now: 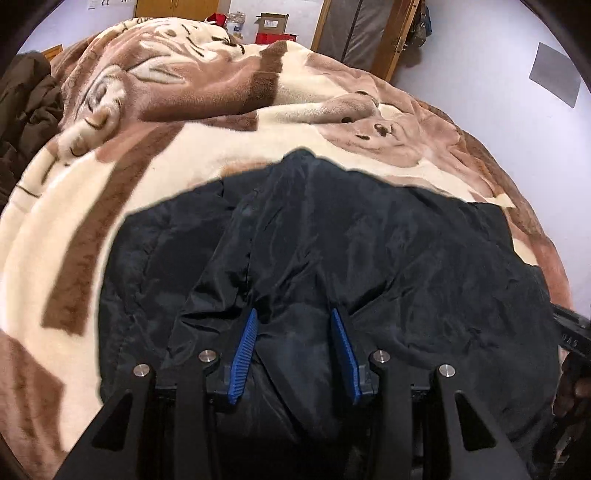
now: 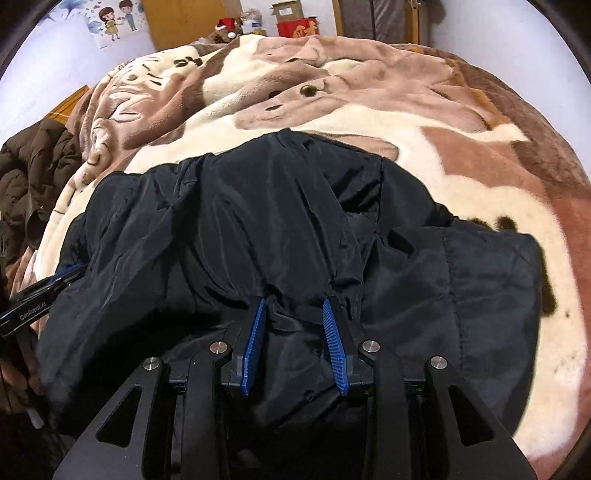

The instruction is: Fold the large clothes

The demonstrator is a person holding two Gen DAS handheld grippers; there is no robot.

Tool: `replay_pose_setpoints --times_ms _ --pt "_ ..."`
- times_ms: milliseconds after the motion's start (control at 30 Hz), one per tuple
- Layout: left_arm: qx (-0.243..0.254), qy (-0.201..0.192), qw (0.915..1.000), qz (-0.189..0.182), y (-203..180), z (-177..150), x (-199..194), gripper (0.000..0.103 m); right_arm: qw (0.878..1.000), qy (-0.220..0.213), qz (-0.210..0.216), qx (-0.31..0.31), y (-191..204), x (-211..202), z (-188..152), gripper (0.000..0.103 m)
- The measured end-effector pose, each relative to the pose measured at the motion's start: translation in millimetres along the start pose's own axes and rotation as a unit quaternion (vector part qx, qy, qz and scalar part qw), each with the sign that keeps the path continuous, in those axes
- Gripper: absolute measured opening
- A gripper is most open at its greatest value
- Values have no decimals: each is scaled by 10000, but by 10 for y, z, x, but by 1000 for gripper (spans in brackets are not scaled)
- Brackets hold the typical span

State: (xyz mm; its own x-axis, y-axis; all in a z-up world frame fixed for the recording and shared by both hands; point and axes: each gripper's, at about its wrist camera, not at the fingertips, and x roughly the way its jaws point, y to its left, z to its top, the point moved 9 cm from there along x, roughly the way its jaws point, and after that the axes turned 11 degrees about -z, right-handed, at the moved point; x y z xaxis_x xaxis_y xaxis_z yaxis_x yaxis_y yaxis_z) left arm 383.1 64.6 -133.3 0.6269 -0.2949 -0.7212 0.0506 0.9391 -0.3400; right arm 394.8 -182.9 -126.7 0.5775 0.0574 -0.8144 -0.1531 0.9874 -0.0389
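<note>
A large black padded jacket (image 1: 369,251) lies bunched on a bed covered by a brown and cream plush blanket (image 1: 184,155); it also shows in the right wrist view (image 2: 258,221). My left gripper (image 1: 294,314) has its blue pads partly closed on a thick fold of the jacket near its near edge. My right gripper (image 2: 294,304) likewise pinches a fold of the jacket between its blue pads. The left gripper also shows at the left edge of the right wrist view (image 2: 44,291), the right gripper at the right edge of the left wrist view (image 1: 570,328).
A dark brown puffy coat (image 2: 33,177) lies heaped at the bed's left side. Beyond the bed stand a wooden cabinet (image 2: 188,18), cardboard and red boxes (image 2: 295,22) and a wooden door frame (image 1: 399,37).
</note>
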Motion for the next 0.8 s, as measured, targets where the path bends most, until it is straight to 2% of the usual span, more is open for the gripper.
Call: replay_pose_setpoints --times_ms 133,200,267,367,433,533,700,733,800 --pt "223 -441 9988 -63 -49 406 -220 43 9979 -631 129 101 14 -389 391 32" --pt "231 -527 9983 -3 -29 609 -155 43 9975 -684 153 14 123 -359 576 32" --pt "142 -389 9991 15 50 711 57 43 9978 -634 69 -190 240 -172 687 32" --pt "42 -104 9999 117 195 631 403 44 9994 -170 -184 -256 227 306 636 32" --pt "171 -58 9998 123 206 496 538 44 9994 -3 -286 -206 123 538 512 32" --pt "297 -193 9993 151 188 378 598 44 10000 -34 -68 31 29 688 374 32" --pt "231 -136 9994 201 179 399 543 43 9997 55 -242 0 58 629 404 32" --pt "205 -118 9995 200 167 418 474 43 9996 54 -271 -2 57 547 422 32" --pt "135 -248 9996 89 109 462 254 43 9992 -244 -303 -49 71 207 483 32"
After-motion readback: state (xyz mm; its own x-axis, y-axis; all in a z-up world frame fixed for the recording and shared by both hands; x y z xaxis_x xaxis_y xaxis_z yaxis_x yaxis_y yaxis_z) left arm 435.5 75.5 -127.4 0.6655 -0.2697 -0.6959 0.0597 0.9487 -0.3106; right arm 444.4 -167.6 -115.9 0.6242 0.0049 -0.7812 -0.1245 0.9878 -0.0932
